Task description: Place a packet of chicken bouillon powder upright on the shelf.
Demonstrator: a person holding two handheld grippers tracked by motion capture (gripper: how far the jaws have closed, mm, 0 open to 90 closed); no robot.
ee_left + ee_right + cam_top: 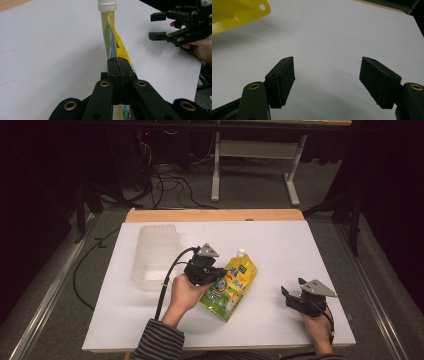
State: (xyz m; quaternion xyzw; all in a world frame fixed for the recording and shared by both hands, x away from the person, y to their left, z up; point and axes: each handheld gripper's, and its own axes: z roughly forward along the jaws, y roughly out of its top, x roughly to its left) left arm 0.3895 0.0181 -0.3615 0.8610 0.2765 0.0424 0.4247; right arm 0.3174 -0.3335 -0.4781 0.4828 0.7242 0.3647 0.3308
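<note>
A yellow refill pouch (233, 289) with a white screw cap (241, 252) is held a little above the white table (285, 240), near its middle, cap toward the far side. My left gripper (219, 276) is shut on the pouch's left edge. In the left gripper view the jaws (119, 63) pinch the thin pouch (112, 40) edge-on, below the cap (107, 5). My right gripper (286, 296) stands open near the table's front right, apart from the pouch. Its pads (283, 80) hold nothing between them, and a corner of the pouch (234, 12) lies at the upper left.
A clear plastic container (152, 257) stands on the table's left half, behind my left hand. The right gripper (160, 26) appears open at the upper right of the left gripper view. Cables and table legs lie on the floor beyond the far edge.
</note>
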